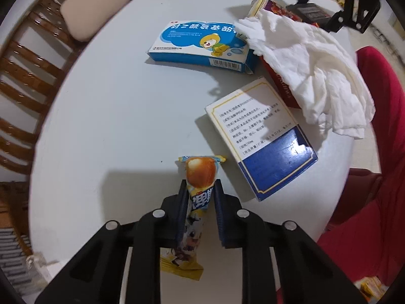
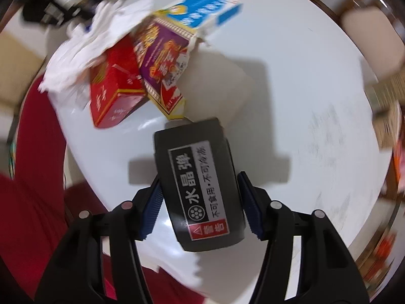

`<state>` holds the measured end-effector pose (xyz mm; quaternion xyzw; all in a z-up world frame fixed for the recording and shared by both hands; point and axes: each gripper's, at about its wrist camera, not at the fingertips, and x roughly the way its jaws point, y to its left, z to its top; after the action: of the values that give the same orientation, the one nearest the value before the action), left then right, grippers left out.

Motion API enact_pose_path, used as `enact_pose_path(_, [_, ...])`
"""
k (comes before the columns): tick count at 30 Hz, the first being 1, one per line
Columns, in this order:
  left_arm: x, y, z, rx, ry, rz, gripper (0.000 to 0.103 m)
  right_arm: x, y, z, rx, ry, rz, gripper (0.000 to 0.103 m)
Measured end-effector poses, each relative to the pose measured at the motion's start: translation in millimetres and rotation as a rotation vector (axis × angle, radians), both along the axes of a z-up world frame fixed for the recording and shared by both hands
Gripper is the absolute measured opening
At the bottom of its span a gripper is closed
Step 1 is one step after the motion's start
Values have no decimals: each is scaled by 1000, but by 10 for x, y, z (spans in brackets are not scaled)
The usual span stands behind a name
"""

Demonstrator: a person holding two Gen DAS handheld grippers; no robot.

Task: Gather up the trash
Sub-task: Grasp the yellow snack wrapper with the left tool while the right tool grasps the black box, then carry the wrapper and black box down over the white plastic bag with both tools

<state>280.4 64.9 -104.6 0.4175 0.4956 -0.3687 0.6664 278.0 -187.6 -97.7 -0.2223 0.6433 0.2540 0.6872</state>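
A yellow and blue snack wrapper [image 1: 200, 177] with a round bun printed on it lies lengthwise between the fingers of my left gripper [image 1: 201, 192]. Both pads press on it above the white round table [image 1: 114, 101]. My right gripper [image 2: 201, 200] is shut on a dark grey box [image 2: 197, 177] with a black, white and red label. That box is held above the table. More trash lies on the table: a crumpled white tissue [image 1: 303, 71], a blue cartoon medicine box [image 1: 200, 45], a white and navy box [image 1: 260, 139], a red box [image 2: 114, 93] and a purple box [image 2: 164, 58].
A wooden chair [image 1: 22, 88] with a beige cushion [image 1: 93, 7] stands beyond the table's left rim. Red fabric [image 1: 374, 177] runs along the right rim. The tissue drapes over the red box and hangs past the table edge. The right wrist view is blurred.
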Motion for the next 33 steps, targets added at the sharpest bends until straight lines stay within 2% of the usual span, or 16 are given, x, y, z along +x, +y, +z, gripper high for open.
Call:
enact_pose_path(3, [-47,23,15,-19,-11,118,20,-54,3,35,-32,-64,-86,55])
enact_pose_path(6, [-94,52,4,-7,-79,214,20,-186,7,41,-77,-136,-207,55])
enact_pose_path(10, [-216,37,14,-2,-151,291,19,-279,-20,28,-47,-163,-274,55])
enact_pose_path(14, [-421,-22,100,-36,-197,358,18,-392,-64,196,-37,-247,-350,55])
enact_pose_path(20, [-440,95,419,-109,-265,504,18,-620,42,523,-16,-404,-385,55])
enact_pose_path(24, [-368,166,704,-169,-301,596,18,-781,104,882,25,-521,-389,55])
enact_pose_path(27, [-535,181,987,-241,-349,648,18,-751,112,1211,76,-596,-404,55])
enact_pose_path(33, [-852,131,1349,-370,-394,705,18,-1114,188,1704,155,-716,-408,55])
